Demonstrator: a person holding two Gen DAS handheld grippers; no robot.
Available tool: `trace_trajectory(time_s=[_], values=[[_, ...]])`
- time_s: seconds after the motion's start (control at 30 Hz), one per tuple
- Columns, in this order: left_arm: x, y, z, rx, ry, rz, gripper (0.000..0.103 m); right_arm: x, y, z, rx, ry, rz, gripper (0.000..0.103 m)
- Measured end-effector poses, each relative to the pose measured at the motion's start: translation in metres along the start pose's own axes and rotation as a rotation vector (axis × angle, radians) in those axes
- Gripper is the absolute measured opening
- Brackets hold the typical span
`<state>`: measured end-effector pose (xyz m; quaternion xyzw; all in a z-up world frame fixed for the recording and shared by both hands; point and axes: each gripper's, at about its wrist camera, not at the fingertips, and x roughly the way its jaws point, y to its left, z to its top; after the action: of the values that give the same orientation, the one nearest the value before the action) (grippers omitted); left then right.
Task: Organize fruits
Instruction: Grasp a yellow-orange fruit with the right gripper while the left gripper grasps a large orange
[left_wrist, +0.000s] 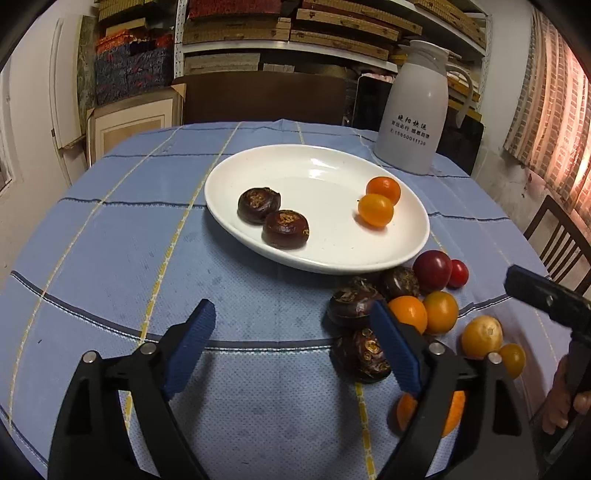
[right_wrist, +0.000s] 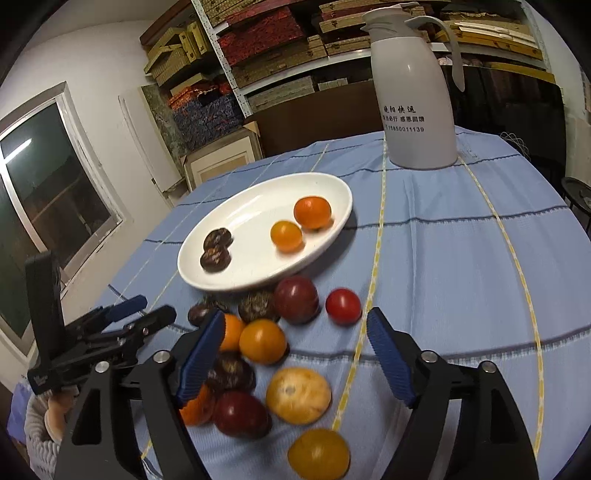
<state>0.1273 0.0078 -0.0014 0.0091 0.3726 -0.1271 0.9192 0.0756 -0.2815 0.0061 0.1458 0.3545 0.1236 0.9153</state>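
A white oval plate (left_wrist: 325, 254) (right_wrist: 332, 192) holds two dark brown water chestnuts (left_wrist: 273, 216) (right_wrist: 217, 249) on its left and two small orange fruits (left_wrist: 380, 201) (right_wrist: 301, 223) on its right. A pile of loose fruit (left_wrist: 413, 306) (right_wrist: 266, 350) lies on the cloth in front of the plate: dark chestnuts, orange fruits, dark red plums, a red cherry tomato (right_wrist: 343, 306). My left gripper (left_wrist: 291, 343) is open and empty, left of the pile. My right gripper (right_wrist: 295, 354) is open and empty above the pile.
A white thermos jug (left_wrist: 417, 110) (right_wrist: 417, 99) stands behind the plate on the blue checked tablecloth (left_wrist: 147, 240). The left gripper shows in the right wrist view (right_wrist: 140, 312). Shelves with boxes stand behind the round table; a wooden chair (left_wrist: 561, 236) is at the right.
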Motion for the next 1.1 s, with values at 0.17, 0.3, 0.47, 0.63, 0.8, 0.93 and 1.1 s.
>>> trace_trajectory(time_s=[0.17, 0.3, 0.47, 0.63, 0.8, 0.93, 1.1], values=[[0.003, 0.008, 0.000, -0.032, 0.018, 0.031, 0.091, -0.002, -0.005, -0.003, 0.029, 0.008, 0.004, 0.084], [0.001, 0.014, 0.000, -0.060, 0.020, 0.020, 0.092, -0.007, -0.012, -0.011, 0.051, 0.018, 0.017, 0.084], [-0.006, 0.005, -0.011, -0.044, 0.034, 0.012, 0.092, -0.022, -0.021, -0.028, 0.075, 0.018, 0.029, 0.084], [-0.021, -0.020, -0.030, 0.039, 0.028, -0.020, 0.094, -0.023, -0.012, -0.045, 0.016, 0.082, 0.008, 0.084], [-0.032, -0.038, -0.037, 0.116, -0.005, -0.027, 0.096, -0.024, -0.002, -0.054, -0.038, 0.110, 0.023, 0.080], [-0.032, -0.036, -0.038, 0.107, 0.000, -0.045, 0.096, -0.020, -0.004, -0.056, -0.030, 0.140, 0.007, 0.056], [-0.039, -0.035, -0.038, 0.098, -0.020, -0.069, 0.096, -0.014, -0.006, -0.058, -0.021, 0.173, -0.007, 0.048]])
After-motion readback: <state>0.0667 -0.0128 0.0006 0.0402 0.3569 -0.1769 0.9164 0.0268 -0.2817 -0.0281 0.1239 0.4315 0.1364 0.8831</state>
